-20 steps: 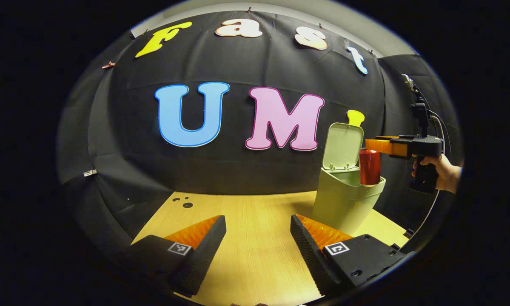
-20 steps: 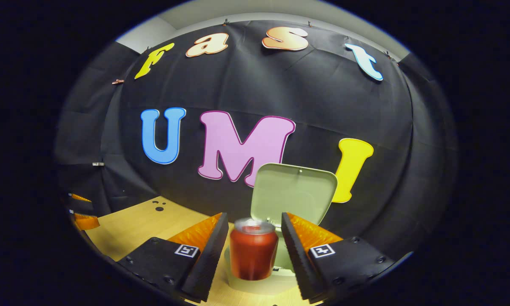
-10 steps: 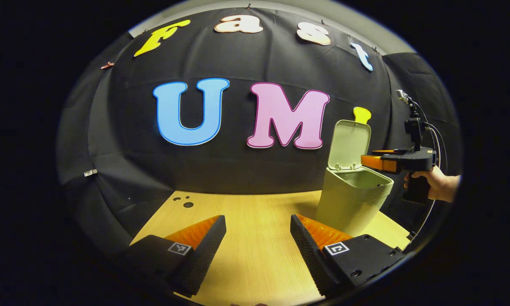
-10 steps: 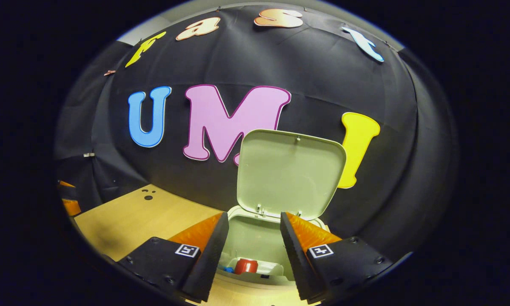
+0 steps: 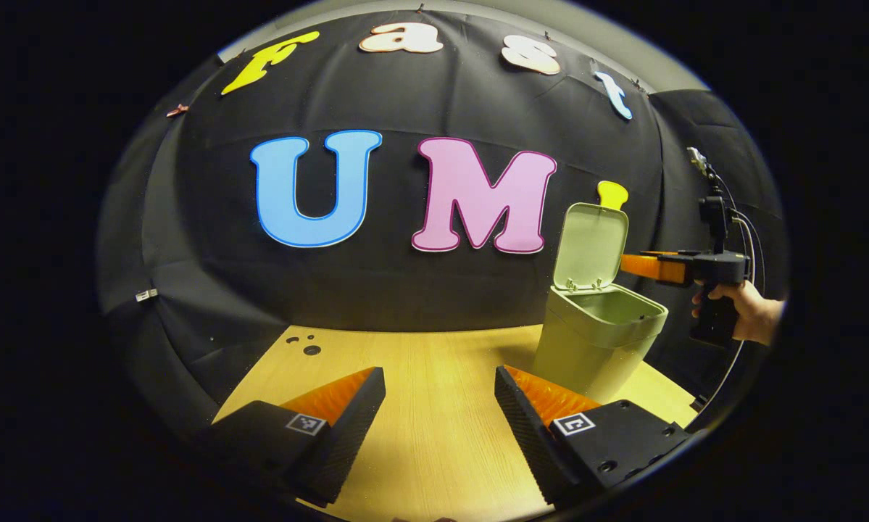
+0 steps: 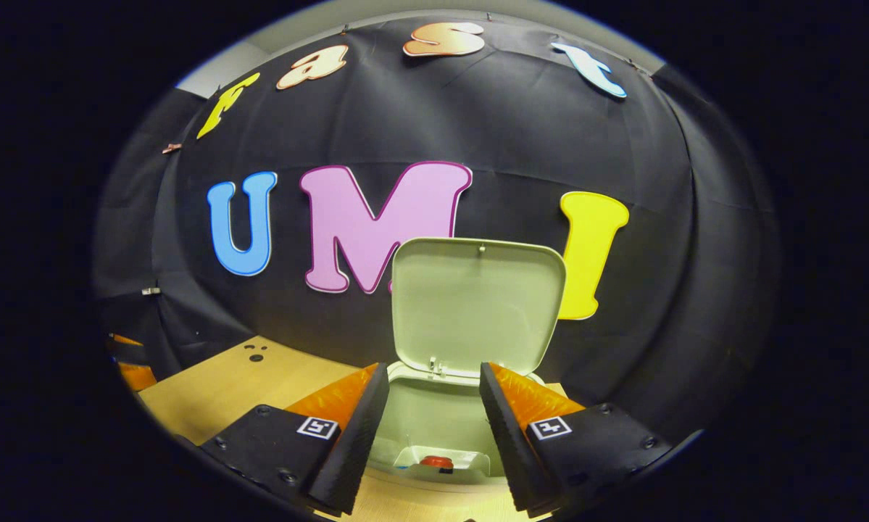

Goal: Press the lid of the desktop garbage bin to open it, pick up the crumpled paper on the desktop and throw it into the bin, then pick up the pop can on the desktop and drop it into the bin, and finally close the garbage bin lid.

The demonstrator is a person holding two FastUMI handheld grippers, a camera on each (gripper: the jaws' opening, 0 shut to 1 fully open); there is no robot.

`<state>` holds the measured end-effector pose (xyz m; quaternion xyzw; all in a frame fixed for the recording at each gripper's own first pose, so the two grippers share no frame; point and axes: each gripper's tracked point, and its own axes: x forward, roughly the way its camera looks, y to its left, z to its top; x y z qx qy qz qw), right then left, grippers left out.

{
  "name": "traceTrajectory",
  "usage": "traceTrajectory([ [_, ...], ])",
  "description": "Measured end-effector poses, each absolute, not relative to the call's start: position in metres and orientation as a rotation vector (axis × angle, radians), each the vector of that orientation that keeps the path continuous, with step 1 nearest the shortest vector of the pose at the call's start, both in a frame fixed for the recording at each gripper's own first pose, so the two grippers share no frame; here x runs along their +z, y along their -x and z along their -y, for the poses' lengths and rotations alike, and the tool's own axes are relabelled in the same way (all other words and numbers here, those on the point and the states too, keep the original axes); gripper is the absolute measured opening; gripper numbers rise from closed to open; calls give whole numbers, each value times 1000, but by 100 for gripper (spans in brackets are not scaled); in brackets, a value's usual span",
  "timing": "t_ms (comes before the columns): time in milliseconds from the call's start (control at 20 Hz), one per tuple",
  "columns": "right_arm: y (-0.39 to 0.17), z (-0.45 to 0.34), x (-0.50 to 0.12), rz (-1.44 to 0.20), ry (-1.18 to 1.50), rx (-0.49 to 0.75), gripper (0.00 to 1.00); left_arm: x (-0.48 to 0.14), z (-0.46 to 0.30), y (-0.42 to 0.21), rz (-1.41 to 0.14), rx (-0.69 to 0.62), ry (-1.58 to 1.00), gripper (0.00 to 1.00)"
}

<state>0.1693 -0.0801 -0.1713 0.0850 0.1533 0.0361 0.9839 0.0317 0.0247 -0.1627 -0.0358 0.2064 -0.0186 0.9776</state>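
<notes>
The pale green plastic desktop garbage bin (image 5: 595,341) stands on the light wooden desktop (image 5: 434,428) with its flat green hinged lid (image 6: 477,308) swung up, nearly upright behind the mouth. In the right gripper view, the right gripper (image 6: 434,428) hangs just above and in front of the bin's mouth, its two fingers spread wide with nothing between them. Down inside the bin, between those fingers, sits the red pop can (image 6: 435,461), resting on something pale that may be the crumpled paper, though it is too small to tell for sure. In the left gripper view, the left gripper (image 5: 440,428) hovers low over the desktop, well to the side of the bin, its fingers also wide apart and holding nothing. The same view catches the right gripper beside the bin's raised lid, carried in a person's hand (image 5: 749,315). Judging from the can in the bin and the lid standing open, both throwing steps look finished, and the closing of the lid is the step in hand. The next move calls for the right gripper to rise above the lid's top edge and push it forward and down over the mouth until it seats, keeping the fingers clear of the rim so nothing is pinched or tips the light bin.
</notes>
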Motion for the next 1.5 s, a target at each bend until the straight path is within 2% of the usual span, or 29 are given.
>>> traceTrajectory([
  [350, -213, 111, -114, -169, -180, 10, 89, -162, -13, -34, -418, -59, 71, 98],
  [650, -251, 124, -76, -39, -179, -9, 91, -163, -10, -39, -420, -14, 82, 98],
  [750, -263, 128, -74, -17, -176, -16, 93, -164, -3, -42, -420, -7, 93, 98],
  [800, -269, 129, -74, -9, -178, -19, 97, -164, -1, -44, -423, -3, 91, 98],
  [850, -274, 130, -73, -4, -181, -21, 94, -165, 0, -44, -426, 5, 87, 98],
  [1050, -293, 135, -86, -13, -183, -28, 98, -165, 6, -44, -431, 30, 87, 98],
  [1150, -300, 135, -95, -28, -182, -32, 92, -166, 7, -43, -436, 41, 82, 98],
  [1500, -293, 129, -105, -68, -188, 0, 96, -173, 8, -37, -434, 55, 90, 98],
])
